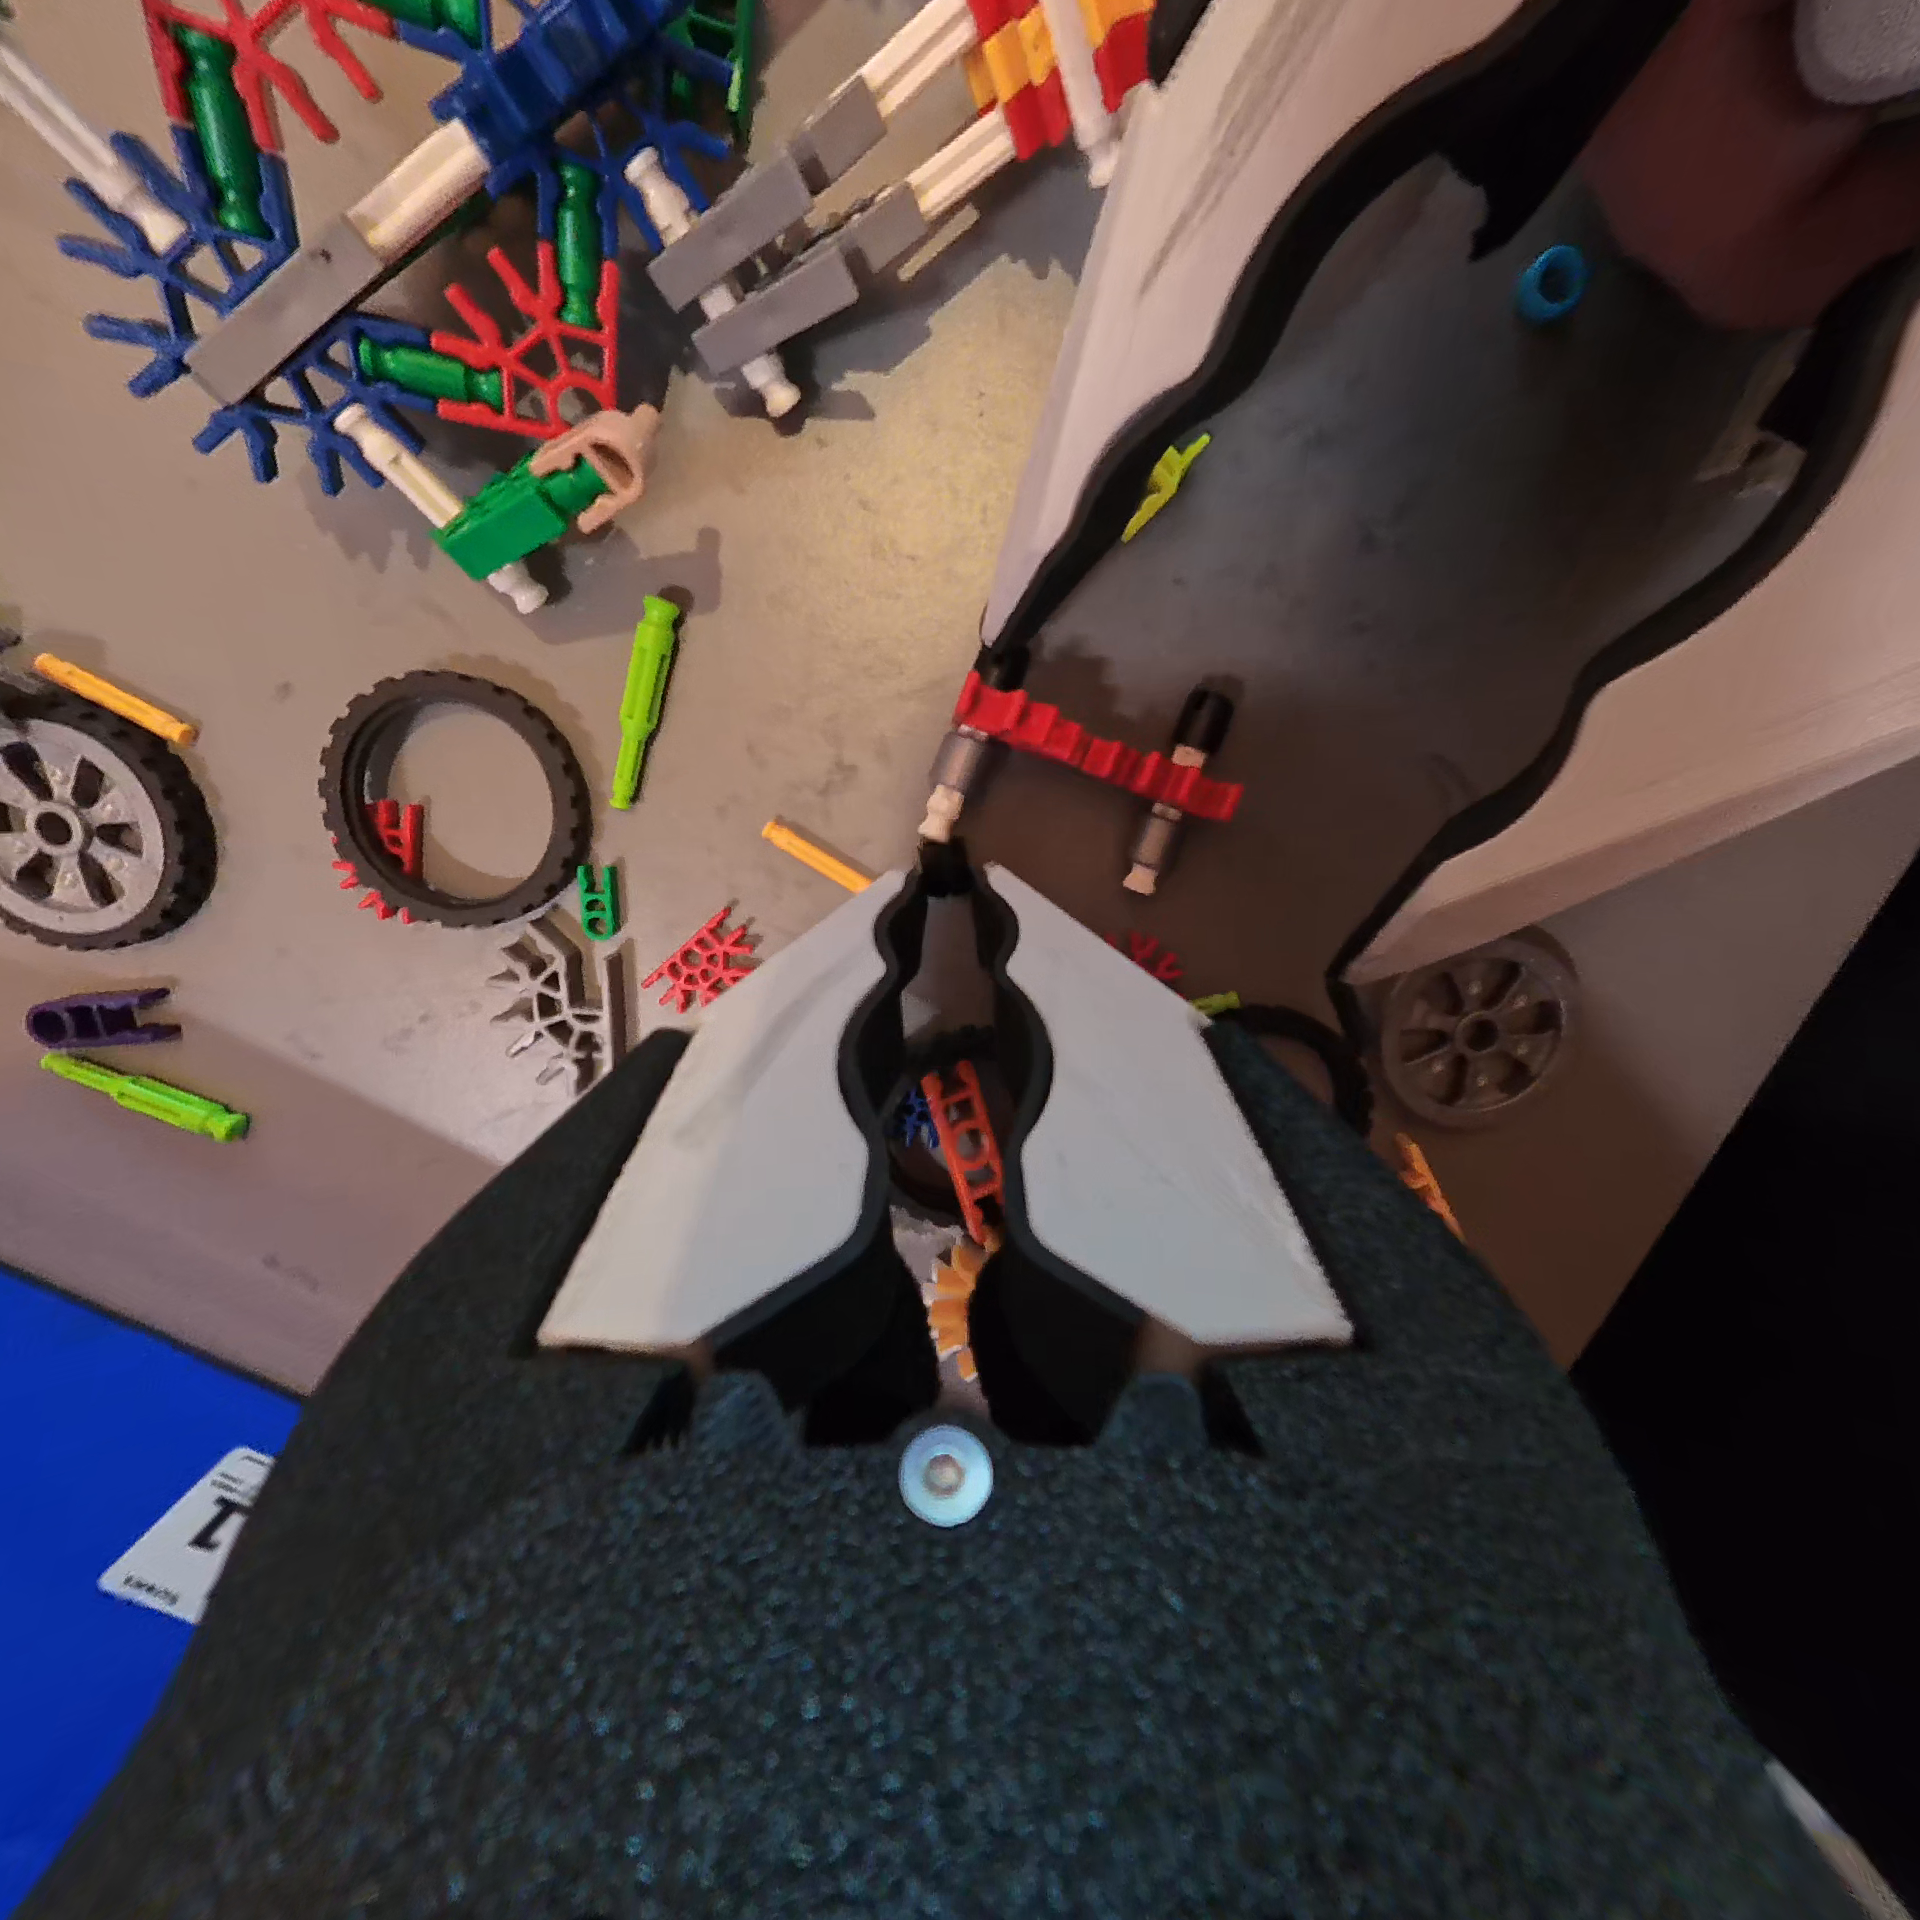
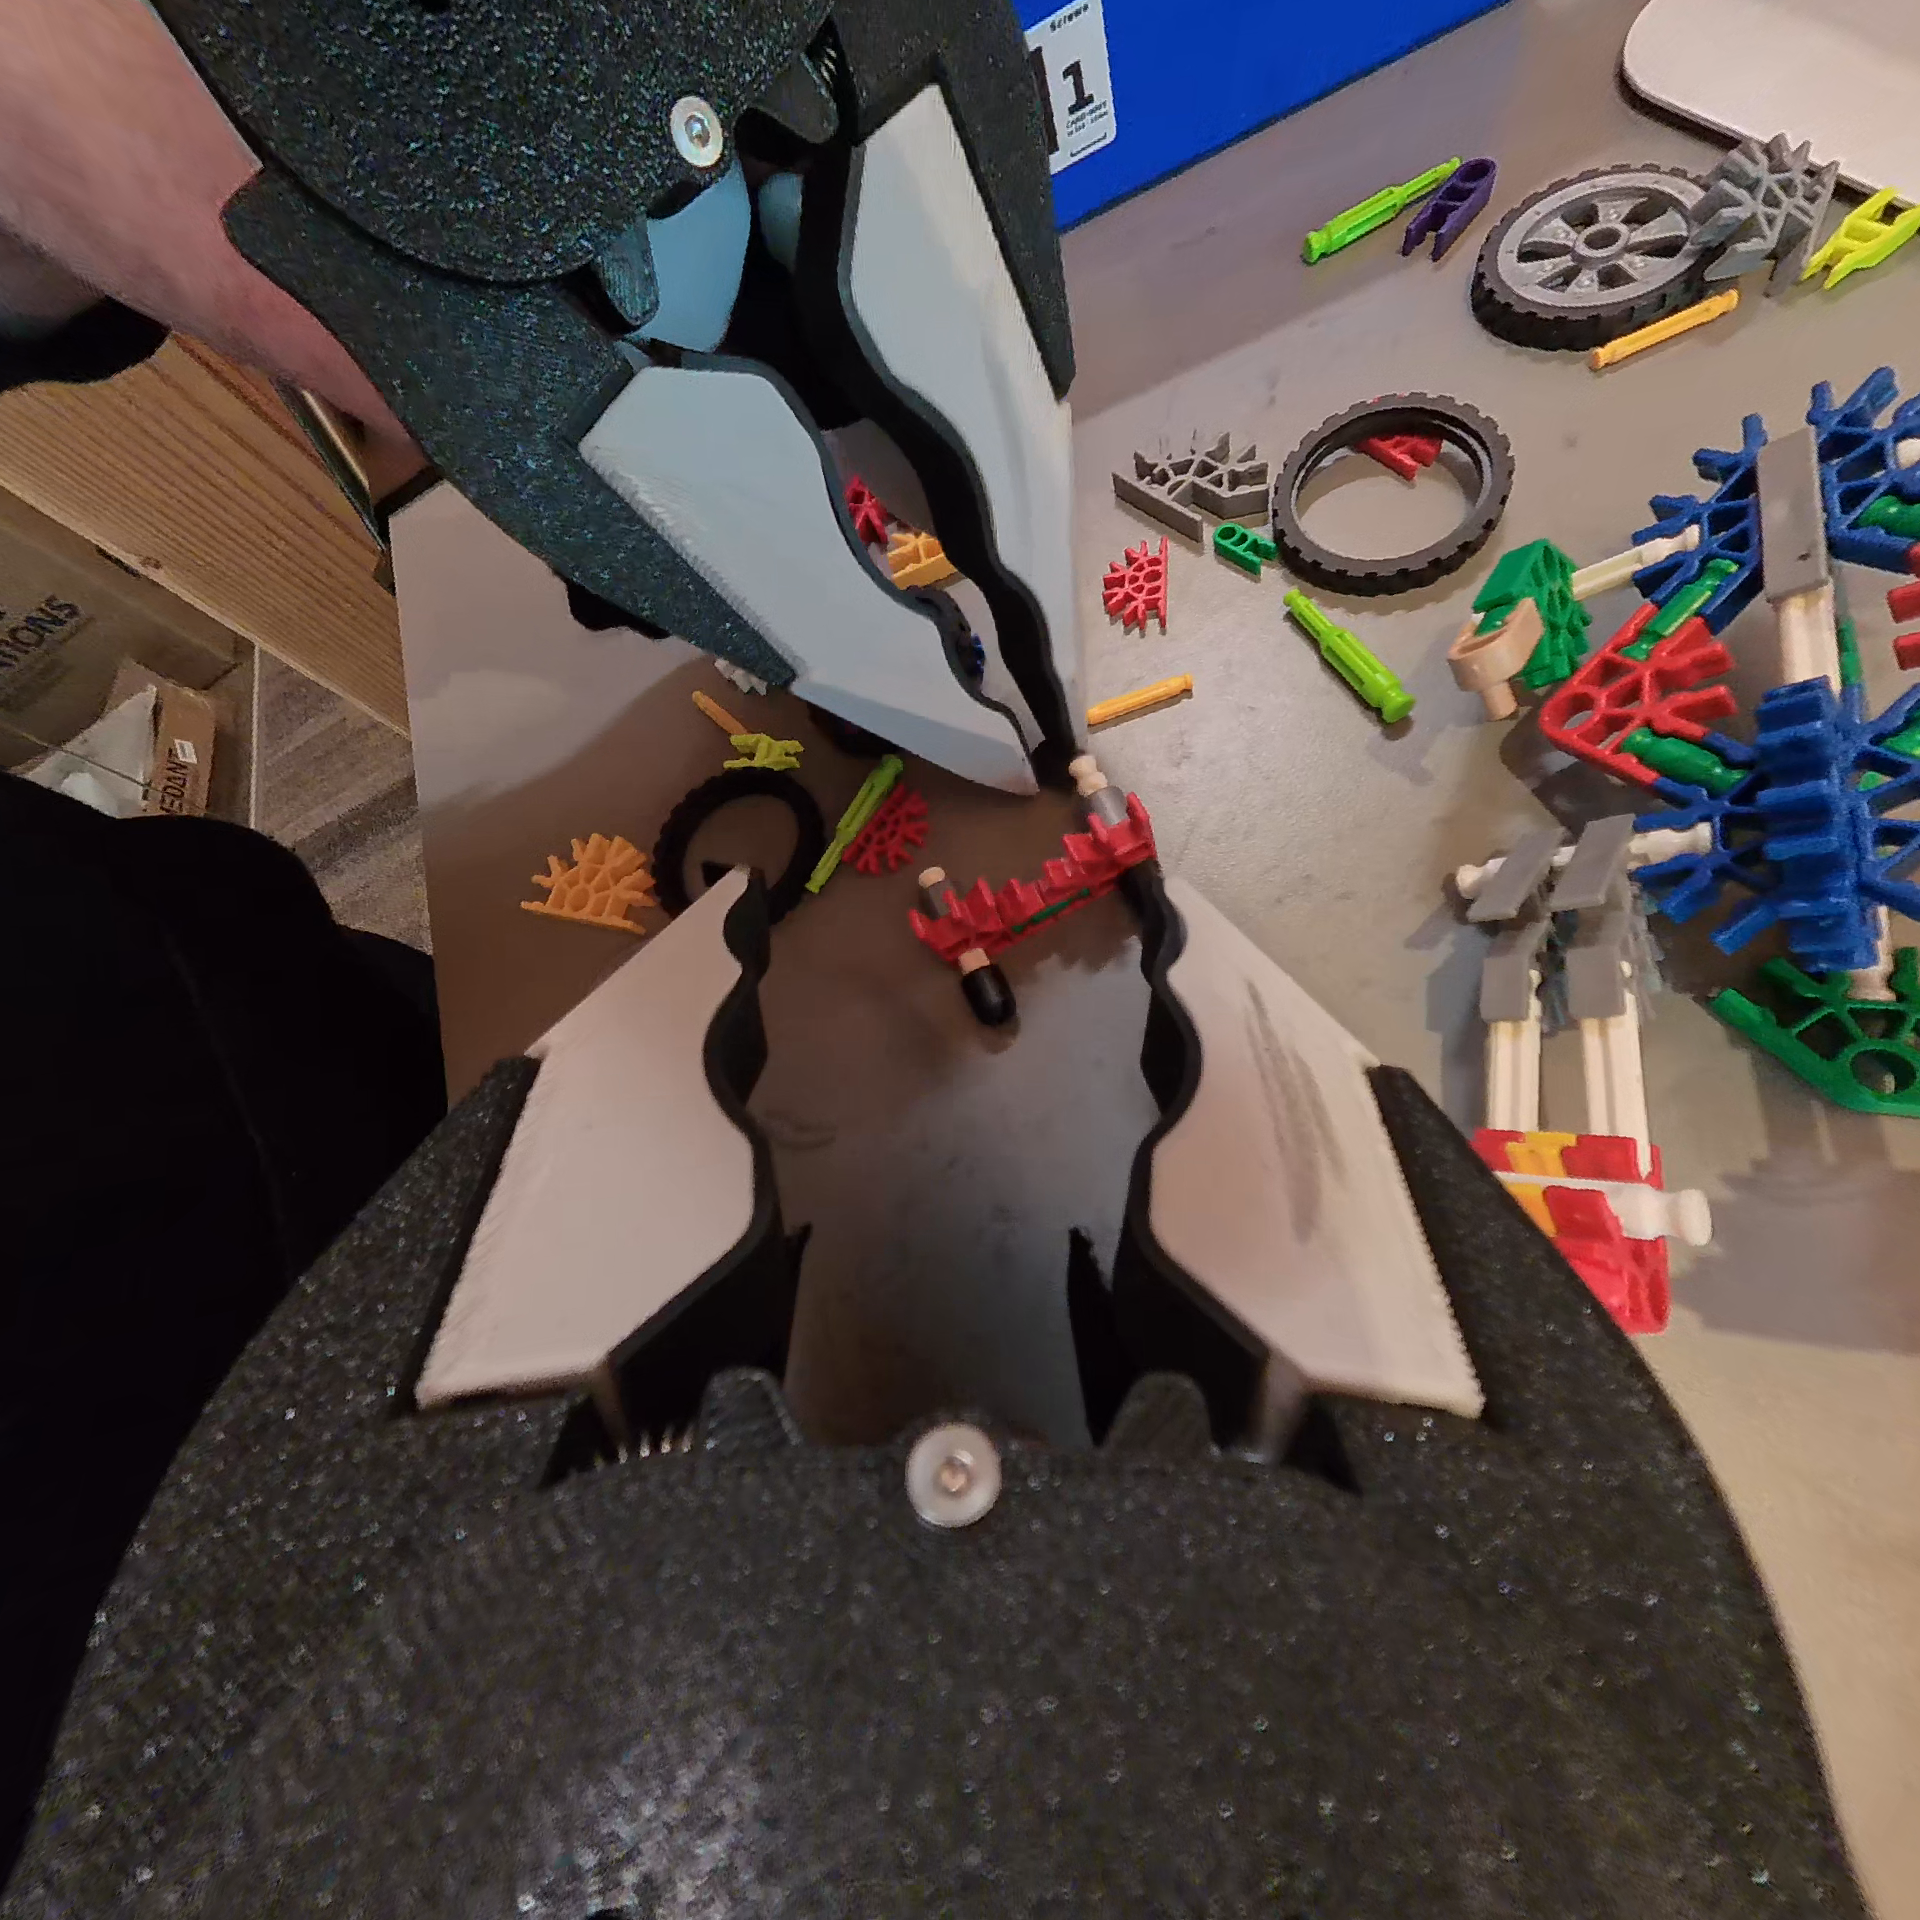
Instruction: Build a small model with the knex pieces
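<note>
Your left gripper (image 1: 943, 883) pinched nearly closed, tips at small black piece beside red toothed assembly (image 2: 1039, 883) with grey-cream rods, black caps, mid-table. Your right gripper (image 2: 951, 914) spread wide, straddling assembly, gripping nothing.

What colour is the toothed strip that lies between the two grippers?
Red. The toothed strip shows best in the right wrist view, lying on the table.

My left gripper (image 1: 943, 883): speckled black housing, pale grey fingers (image 1: 748, 1122) with wavy black inner edges.
My right gripper (image 2: 951, 914): same build; scuffed right finger.
Screws: one silver screw (image 2: 953, 1473) centred on each housing.
</note>
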`<action>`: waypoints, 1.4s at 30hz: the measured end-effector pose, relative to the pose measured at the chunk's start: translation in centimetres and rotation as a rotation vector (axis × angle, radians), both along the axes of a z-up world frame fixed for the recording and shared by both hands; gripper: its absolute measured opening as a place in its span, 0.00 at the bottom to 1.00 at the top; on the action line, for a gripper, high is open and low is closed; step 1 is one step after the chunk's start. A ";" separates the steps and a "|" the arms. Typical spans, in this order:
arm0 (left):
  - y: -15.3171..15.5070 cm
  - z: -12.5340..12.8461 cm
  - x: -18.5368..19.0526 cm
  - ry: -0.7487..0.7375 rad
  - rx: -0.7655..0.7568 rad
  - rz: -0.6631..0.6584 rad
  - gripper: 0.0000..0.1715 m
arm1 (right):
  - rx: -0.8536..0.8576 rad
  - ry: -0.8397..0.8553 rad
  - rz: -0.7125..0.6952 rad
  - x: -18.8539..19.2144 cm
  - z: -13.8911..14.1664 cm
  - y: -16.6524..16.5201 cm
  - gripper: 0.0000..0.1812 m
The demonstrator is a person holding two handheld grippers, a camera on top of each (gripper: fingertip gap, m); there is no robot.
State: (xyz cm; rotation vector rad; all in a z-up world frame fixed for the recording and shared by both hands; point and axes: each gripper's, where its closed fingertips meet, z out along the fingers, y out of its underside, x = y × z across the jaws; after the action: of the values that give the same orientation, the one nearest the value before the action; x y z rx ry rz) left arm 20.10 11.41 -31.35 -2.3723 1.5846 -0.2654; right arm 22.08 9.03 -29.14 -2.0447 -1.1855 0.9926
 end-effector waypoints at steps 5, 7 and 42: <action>0.2 0.0 0.0 0.014 0.014 -0.024 0.04 | -0.003 0.001 -0.003 0.0 0.0 0.1 0.40; 0.4 0.1 -0.1 0.018 0.014 -0.028 0.04 | -0.003 0.002 -0.004 0.0 0.0 0.1 0.40; 0.7 1.1 0.1 0.065 0.062 -0.213 0.04 | 0.054 0.000 0.024 -0.1 0.3 -0.4 0.40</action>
State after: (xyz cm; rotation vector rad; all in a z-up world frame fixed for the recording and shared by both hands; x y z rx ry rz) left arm 20.22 12.10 -30.27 -2.1877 1.8508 -0.1802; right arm 21.93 8.63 -28.79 -1.9928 -1.2262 0.9617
